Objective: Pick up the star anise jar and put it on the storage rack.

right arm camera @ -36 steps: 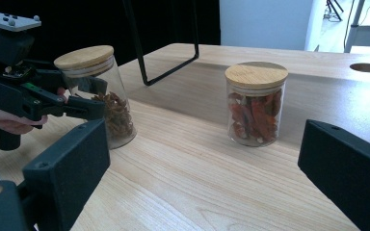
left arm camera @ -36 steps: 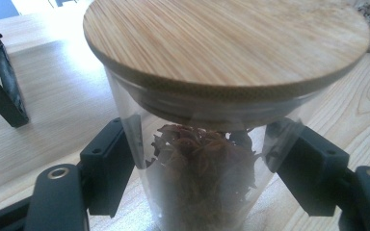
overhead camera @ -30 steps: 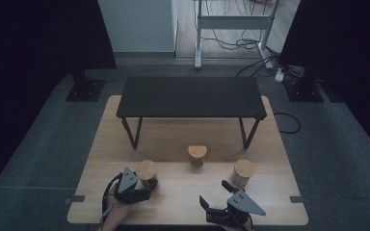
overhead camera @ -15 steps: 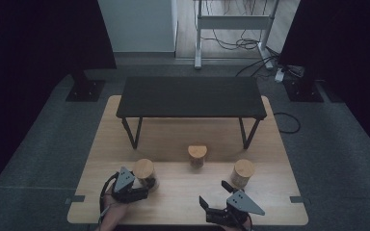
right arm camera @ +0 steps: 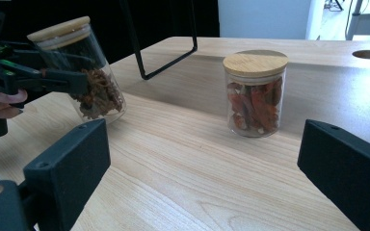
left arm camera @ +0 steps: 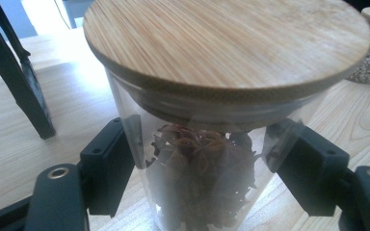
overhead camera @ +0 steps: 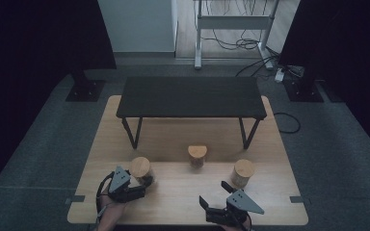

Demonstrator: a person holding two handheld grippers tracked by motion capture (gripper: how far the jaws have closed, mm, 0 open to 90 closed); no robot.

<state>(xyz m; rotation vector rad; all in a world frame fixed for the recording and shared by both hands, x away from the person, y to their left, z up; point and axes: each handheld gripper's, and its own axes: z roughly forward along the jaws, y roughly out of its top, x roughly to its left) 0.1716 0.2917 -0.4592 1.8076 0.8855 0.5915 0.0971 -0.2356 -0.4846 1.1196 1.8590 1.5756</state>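
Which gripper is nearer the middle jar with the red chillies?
The right. The right gripper sits in front of the chilli jar, fingers open and pointing at it. The left gripper is off to its side, shut on the star anise jar.

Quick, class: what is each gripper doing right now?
Left gripper: shut on the star anise jar.
Right gripper: open, holding nothing.

Table, two spare jars.
Middle jar (overhead camera: 197,156) of red chillies stands in front of the black bench (overhead camera: 191,97); right jar (overhead camera: 243,173) near it, on the wooden table (overhead camera: 183,187).
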